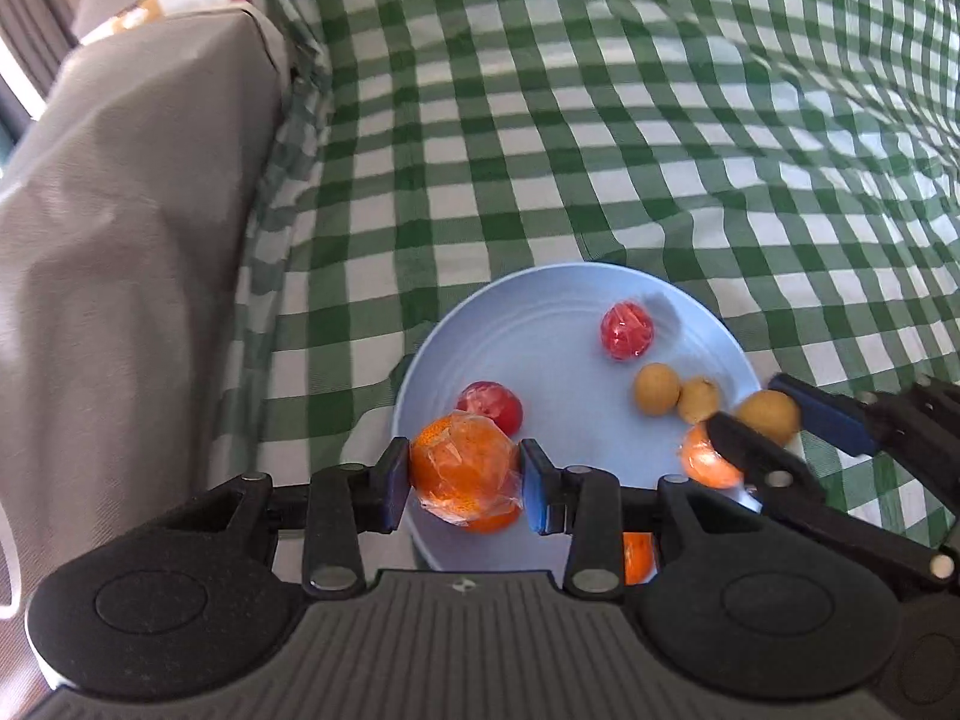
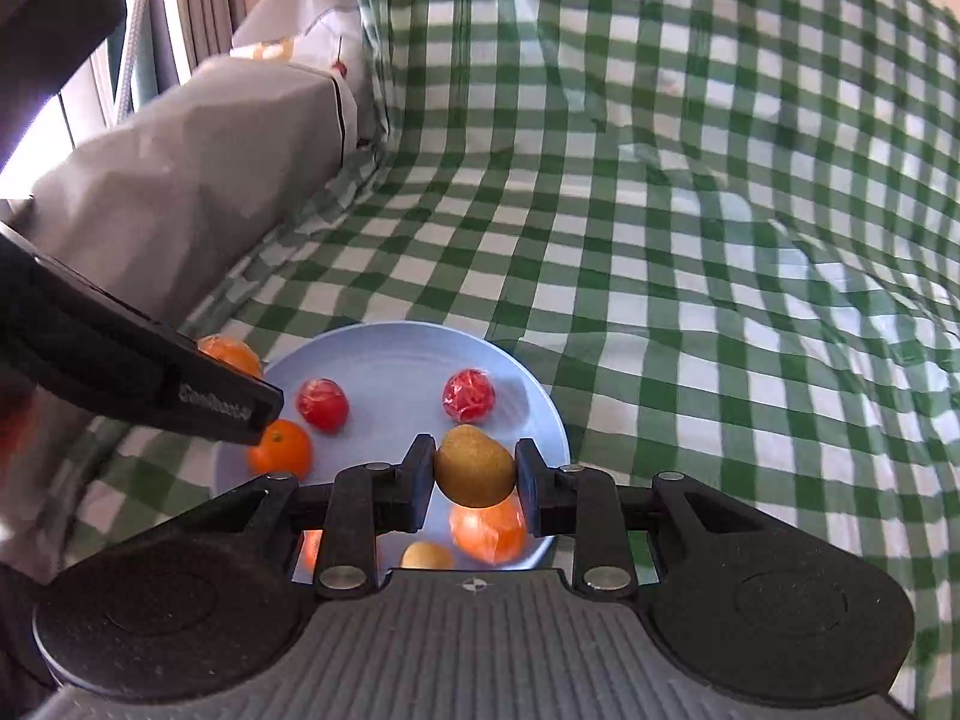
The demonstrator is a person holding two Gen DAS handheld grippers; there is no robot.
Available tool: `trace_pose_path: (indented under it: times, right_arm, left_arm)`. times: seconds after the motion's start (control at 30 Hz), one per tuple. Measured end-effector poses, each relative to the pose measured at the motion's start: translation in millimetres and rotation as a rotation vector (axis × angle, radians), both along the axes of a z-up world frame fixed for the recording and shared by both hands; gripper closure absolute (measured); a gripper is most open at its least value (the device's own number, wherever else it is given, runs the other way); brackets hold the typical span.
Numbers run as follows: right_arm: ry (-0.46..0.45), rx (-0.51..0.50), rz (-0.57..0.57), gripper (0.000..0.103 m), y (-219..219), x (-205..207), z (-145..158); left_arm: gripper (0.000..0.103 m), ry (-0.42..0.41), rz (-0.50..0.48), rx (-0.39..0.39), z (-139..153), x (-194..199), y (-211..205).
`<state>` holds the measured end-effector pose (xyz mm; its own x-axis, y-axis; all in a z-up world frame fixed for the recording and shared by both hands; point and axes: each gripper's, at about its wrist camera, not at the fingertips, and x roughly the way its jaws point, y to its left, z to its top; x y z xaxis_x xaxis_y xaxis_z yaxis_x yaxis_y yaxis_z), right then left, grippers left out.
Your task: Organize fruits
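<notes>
Both grippers are clamped over the blue plate (image 1: pixel 540 300): left gripper (image 1: pixel 462 480) on a plastic-wrapped orange (image 1: pixel 459 468), right gripper (image 2: pixel 474 477) on a brown fruit (image 2: pixel 474 474). That slick wrap could slip, dropping the orange onto the red fruit (image 1: pixel 489 405) at 12 o'clock.

You are working in bright, soft daylight that enters from the window (image 2: pixel 180 12) at the upper left of both views, where it blows out to white. The blue plate (image 1: pixel 540 324) carries a pale glare patch near its far rim, and fruit on it throws faint shadows. The checked cloth (image 1: pixel 660 120) bends and smears toward the picture edges from the fisheye lens. Your right gripper (image 1: pixel 774 414) looks motion-blurred in the left wrist view.
</notes>
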<state>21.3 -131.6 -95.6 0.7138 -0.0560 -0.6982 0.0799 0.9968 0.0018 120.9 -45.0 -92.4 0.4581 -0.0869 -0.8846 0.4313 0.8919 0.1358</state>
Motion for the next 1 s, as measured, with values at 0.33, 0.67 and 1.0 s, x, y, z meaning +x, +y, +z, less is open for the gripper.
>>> trace_pose_path:
  times: [0.33, 0.67, 1.0]
  right_arm:
    - [0.041, 0.010, -0.029, 0.012, -9.8, -27.3, 13.4]
    - [-0.030, -0.011, -0.124, 0.001, 24.7, -121.2, 43.2]
    - [-0.088, -0.048, -0.145, 0.001, 36.4, -149.8, 59.5]
  left_arm:
    - [0.000, -0.042, -0.019, 0.039, 33.3, -33.4, 14.6]
    - [0.000, -0.086, 0.035, 0.027, 63.8, -114.1, 49.0]
    - [0.000, -0.131, 0.043, 0.019, 82.2, -157.1, 68.2]
